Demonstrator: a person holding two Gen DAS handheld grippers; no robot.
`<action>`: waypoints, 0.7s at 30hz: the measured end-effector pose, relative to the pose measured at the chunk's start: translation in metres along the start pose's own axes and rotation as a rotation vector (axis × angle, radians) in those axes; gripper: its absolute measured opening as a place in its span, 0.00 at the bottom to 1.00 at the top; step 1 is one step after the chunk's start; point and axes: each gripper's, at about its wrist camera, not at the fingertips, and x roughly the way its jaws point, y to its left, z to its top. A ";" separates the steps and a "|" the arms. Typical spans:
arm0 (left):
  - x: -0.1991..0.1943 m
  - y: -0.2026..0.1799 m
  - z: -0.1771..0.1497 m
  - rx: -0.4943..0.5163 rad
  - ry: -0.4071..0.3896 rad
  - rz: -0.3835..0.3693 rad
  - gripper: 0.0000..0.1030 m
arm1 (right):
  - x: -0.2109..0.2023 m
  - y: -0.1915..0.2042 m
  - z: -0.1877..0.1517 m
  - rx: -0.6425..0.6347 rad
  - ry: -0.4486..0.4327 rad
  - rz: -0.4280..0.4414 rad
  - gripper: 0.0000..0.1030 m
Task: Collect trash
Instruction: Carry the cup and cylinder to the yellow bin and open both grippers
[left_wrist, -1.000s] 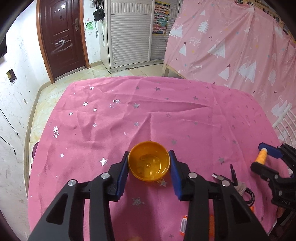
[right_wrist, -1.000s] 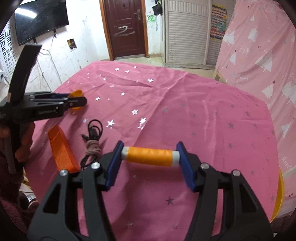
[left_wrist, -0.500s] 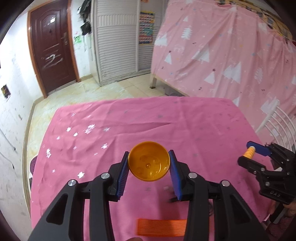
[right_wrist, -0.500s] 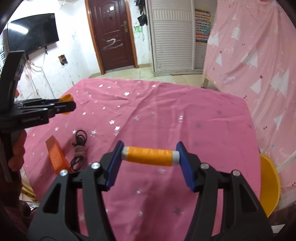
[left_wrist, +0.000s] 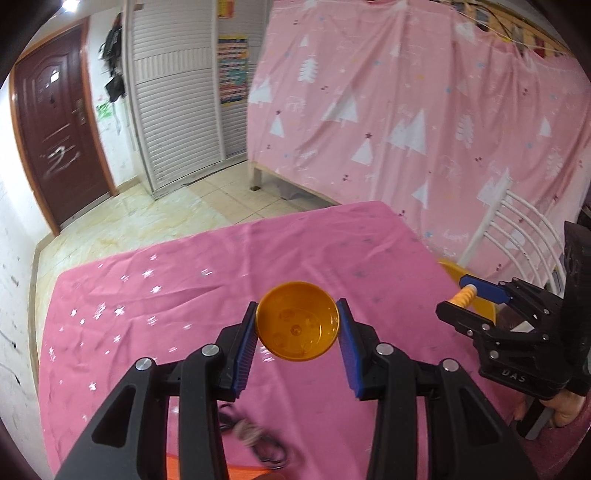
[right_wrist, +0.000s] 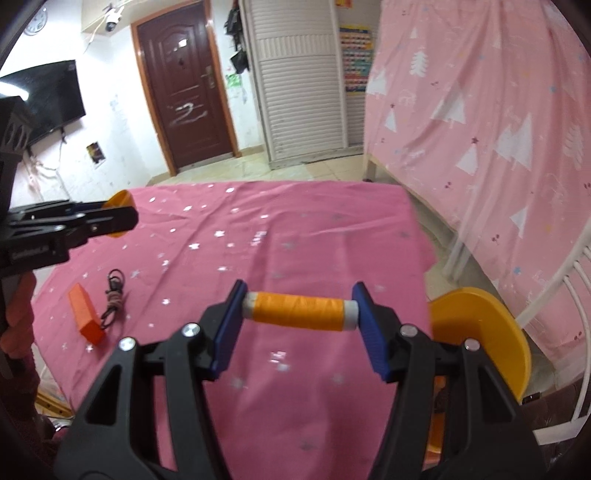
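The table (right_wrist: 314, 236) wears pink cloth with silver stars; on it lie an orange block (right_wrist: 85, 314) and, beside it, a dark cable (right_wrist: 115, 291).

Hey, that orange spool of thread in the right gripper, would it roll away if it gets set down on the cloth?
Probably: the spool of thread is a smooth cylinder, so on its side it may roll. It looks light. The wrinkled pink tablecloth might slow it. Standing it on a flat white end seems safer.

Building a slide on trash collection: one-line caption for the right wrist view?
Right gripper clamps an orange thread spool endwise above the pink starred tablecloth.
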 end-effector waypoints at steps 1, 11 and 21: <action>0.000 -0.008 0.002 0.009 -0.002 -0.007 0.34 | -0.002 -0.006 -0.001 0.011 -0.007 -0.008 0.55; 0.009 -0.089 0.023 0.114 -0.004 -0.086 0.34 | -0.017 -0.080 -0.013 0.161 -0.053 -0.072 0.55; 0.038 -0.155 0.043 0.155 0.048 -0.166 0.34 | -0.012 -0.141 -0.036 0.302 -0.057 -0.091 0.55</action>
